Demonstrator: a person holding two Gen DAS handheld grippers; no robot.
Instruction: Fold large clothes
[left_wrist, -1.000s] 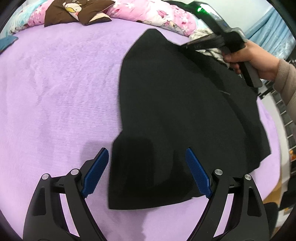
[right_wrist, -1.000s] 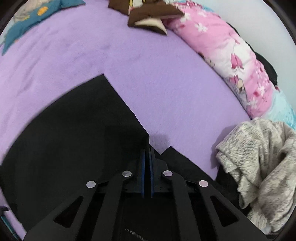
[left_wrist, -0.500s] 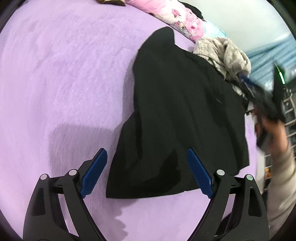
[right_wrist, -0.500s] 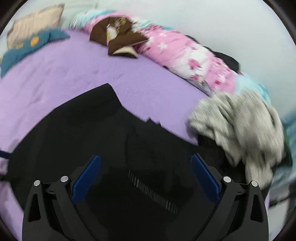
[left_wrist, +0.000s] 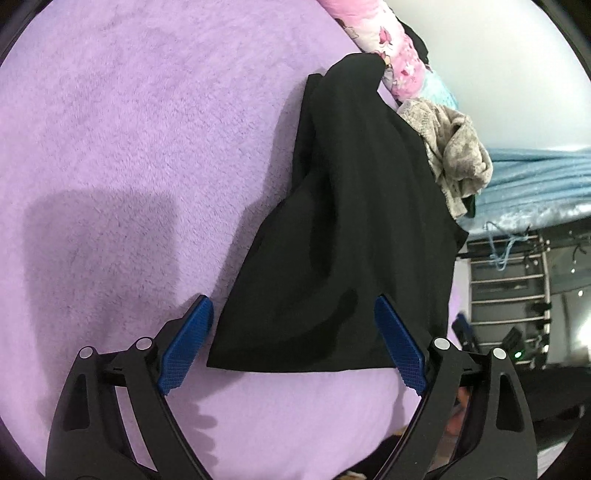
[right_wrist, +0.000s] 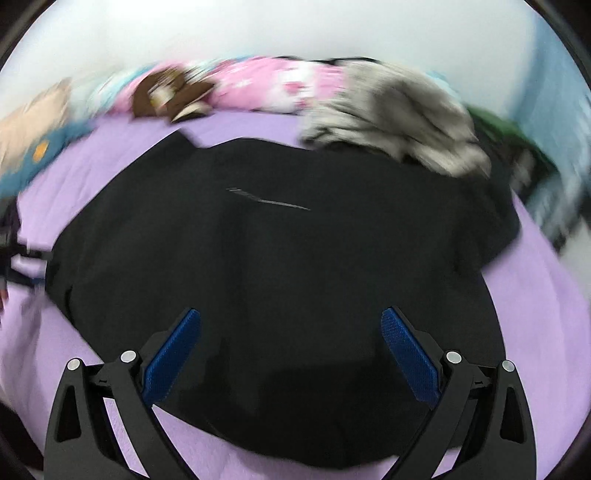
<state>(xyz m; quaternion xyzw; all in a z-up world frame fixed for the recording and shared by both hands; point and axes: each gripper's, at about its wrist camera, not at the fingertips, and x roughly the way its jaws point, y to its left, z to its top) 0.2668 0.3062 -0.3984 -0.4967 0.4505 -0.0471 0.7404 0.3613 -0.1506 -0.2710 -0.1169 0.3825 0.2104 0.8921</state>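
Observation:
A large black garment (left_wrist: 351, 229) lies on the purple bed cover (left_wrist: 129, 166), folded over with a rumpled ridge along its left side. My left gripper (left_wrist: 293, 345) is open and empty, its blue pads either side of the garment's near edge, a little above it. In the right wrist view, which is motion-blurred, the same black garment (right_wrist: 277, 266) fills the middle. My right gripper (right_wrist: 291, 356) is open and empty above the garment's near part.
A grey knit garment (left_wrist: 450, 147) lies heaped at the black garment's far right, also in the right wrist view (right_wrist: 399, 114). Pink floral bedding (left_wrist: 388, 48) lines the far edge. A brown cushion (right_wrist: 173, 96) lies beyond. A metal rack (left_wrist: 517, 280) stands past the bed's right edge.
My right gripper let go of the black garment, opened and pulled back toward the near edge. My left gripper stayed open and swung its view rightward along the garment.

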